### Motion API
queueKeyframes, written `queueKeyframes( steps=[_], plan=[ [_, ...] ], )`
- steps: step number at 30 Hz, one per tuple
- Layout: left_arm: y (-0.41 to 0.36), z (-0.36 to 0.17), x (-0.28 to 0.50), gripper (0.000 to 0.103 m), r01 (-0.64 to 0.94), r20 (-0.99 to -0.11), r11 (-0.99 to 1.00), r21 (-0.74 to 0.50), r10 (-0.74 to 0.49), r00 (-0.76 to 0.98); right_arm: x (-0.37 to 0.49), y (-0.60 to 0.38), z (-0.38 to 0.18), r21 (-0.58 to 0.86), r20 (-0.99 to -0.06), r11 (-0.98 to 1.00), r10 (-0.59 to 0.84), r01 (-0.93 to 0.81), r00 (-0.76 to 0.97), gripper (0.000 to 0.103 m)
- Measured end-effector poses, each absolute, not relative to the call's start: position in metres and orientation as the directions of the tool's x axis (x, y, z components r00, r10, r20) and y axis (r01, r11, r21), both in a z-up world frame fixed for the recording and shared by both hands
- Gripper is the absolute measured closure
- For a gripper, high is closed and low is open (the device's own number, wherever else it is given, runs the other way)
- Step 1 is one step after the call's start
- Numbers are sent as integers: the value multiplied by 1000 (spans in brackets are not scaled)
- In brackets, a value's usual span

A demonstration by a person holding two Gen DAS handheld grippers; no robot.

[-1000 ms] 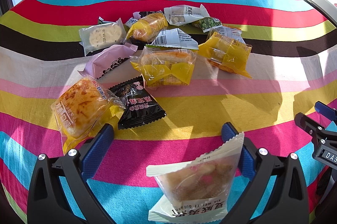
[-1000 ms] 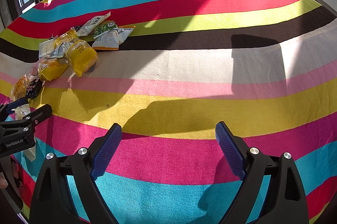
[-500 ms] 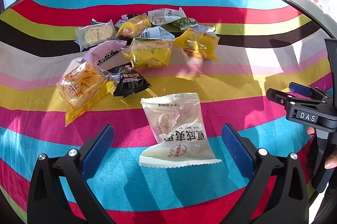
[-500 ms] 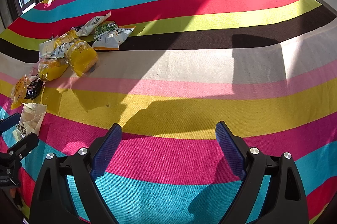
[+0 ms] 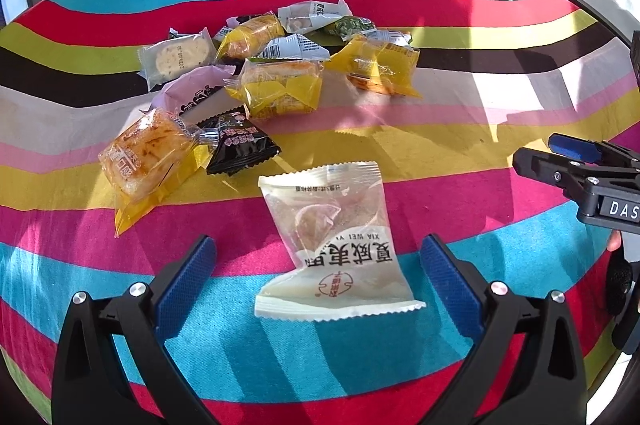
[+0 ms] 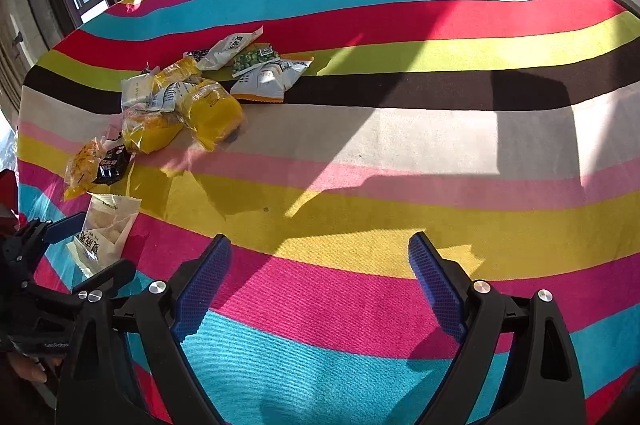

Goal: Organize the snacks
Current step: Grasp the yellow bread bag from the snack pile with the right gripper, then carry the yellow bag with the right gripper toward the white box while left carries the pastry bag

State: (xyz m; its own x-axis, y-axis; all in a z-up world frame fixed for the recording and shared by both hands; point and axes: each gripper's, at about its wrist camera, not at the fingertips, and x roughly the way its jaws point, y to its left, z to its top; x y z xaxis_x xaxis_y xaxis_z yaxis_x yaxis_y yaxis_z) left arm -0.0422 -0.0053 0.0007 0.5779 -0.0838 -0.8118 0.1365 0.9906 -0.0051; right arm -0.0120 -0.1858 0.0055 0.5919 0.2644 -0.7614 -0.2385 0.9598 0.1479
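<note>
A clear white snack packet (image 5: 334,241) with Chinese print lies flat on the striped cloth, between and just ahead of the fingers of my left gripper (image 5: 316,277), which is open and empty. It also shows in the right wrist view (image 6: 102,233). Beyond it lies a loose pile of snacks (image 5: 280,65): a black packet (image 5: 238,145), a toasted bun in yellow wrap (image 5: 146,155) and several yellow and white packets. My right gripper (image 6: 320,285) is open and empty over bare cloth, far right of the pile (image 6: 192,105).
The striped tablecloth (image 6: 400,129) covers the whole table, with wide room on its right half. The right gripper shows at the right edge of the left wrist view (image 5: 584,169). The left gripper shows at the lower left of the right wrist view (image 6: 52,265). Windows stand behind the table.
The left gripper let go of the white packet, which now lies flat on the cloth, and drew back and up. The right gripper has not moved.
</note>
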Motion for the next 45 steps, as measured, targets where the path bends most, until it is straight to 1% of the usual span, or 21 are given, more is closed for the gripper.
queueKeyframes(
  steps=[3,5,9,11,12,13,14,15,16,18,25,29,32,34,36,37,39,45],
  plan=[
    [-5,1,-43,1,134,-810,991,-9,-85,580,7,-153,20,99,-737,936,298,-339,607,16],
    [-4,1,-43,1,127,-810,992,-12,-84,581,25,-130,21,71,-739,916,314,-396,595,17],
    [-4,1,-43,1,127,-811,992,-9,-82,580,52,-92,18,-20,-747,875,308,-483,589,19],
    [-7,0,-43,1,129,-814,992,8,-68,576,59,-78,13,-64,-760,857,291,-511,582,22],
    [-8,0,-42,1,129,-815,991,16,-62,576,61,-73,9,-87,-771,850,273,-520,575,30],
    [-8,0,-42,1,129,-815,992,15,-63,576,60,-70,6,-103,-775,843,265,-528,573,45],
    [-8,0,-42,1,129,-815,992,13,-64,576,57,-72,7,-89,-764,838,289,-538,576,52],
    [-8,0,-42,1,128,-815,992,12,-64,576,52,-75,7,-80,-760,841,297,-536,579,61],
    [-8,0,-42,1,128,-815,992,13,-64,576,47,-80,8,-69,-754,847,301,-526,584,64],
    [-8,-1,-42,1,128,-815,992,13,-64,576,32,-95,11,-46,-735,865,309,-499,603,65],
    [-8,-1,-42,1,127,-815,992,13,-64,576,-43,-171,8,185,-674,898,411,-399,614,65],
    [-7,-1,-42,1,127,-814,992,14,-62,577,-68,-199,2,244,-660,905,418,-348,624,65],
    [-7,0,-42,2,124,-814,992,19,-57,578,-79,-204,6,262,-638,903,427,-341,641,65],
    [-9,1,-44,6,124,-811,992,23,-54,583,-82,-206,5,265,-635,902,430,-341,642,64],
    [-12,2,-51,18,134,-801,991,29,-57,596,-79,-206,3,275,-639,899,436,-342,633,64],
    [-14,3,-54,21,136,-797,990,30,-59,601,-79,-208,3,281,-636,898,438,-337,635,64],
    [-17,5,-60,38,141,-790,990,29,-64,609,-77,-210,2,298,-632,893,449,-336,631,64],
    [-18,6,-73,39,133,-785,991,22,-65,616,-78,-215,3,319,-613,887,462,-334,641,64]
  ],
)
